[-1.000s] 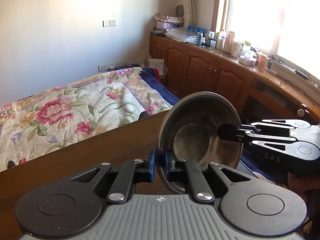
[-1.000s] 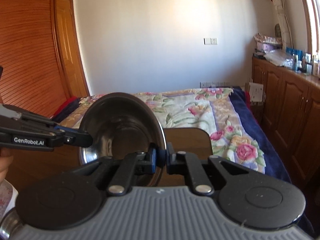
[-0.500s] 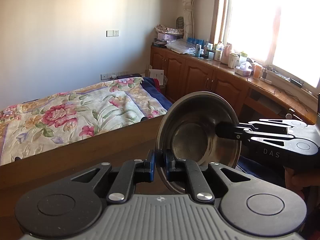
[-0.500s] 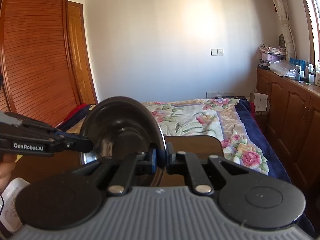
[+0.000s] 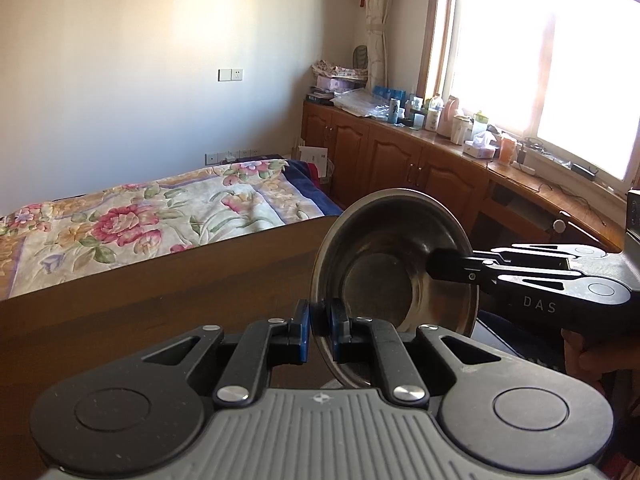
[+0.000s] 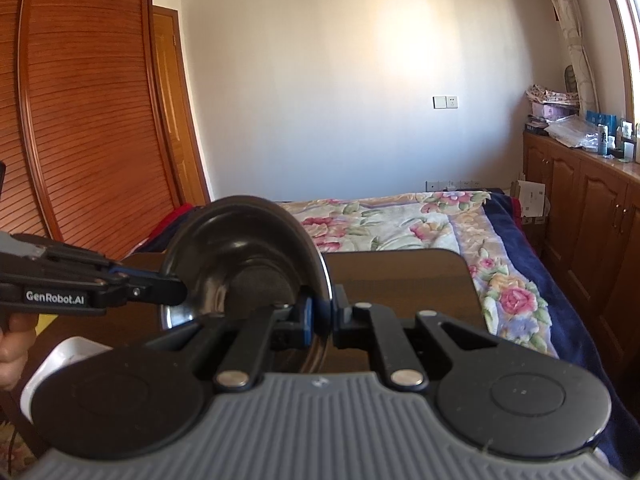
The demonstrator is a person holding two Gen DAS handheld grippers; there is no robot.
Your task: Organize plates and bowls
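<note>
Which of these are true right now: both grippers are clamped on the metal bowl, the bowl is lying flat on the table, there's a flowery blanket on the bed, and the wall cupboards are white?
1. Both grippers grip the metal bowl. True: the left gripper pinches its rim, and the right gripper pinches the rim from the other side.
2. The bowl lies flat on the table. False: it is held up on edge, tilted, above the wooden table.
3. A flowery blanket covers the bed. True.
4. The cupboards under the window are white. False: they are brown wood.
</note>
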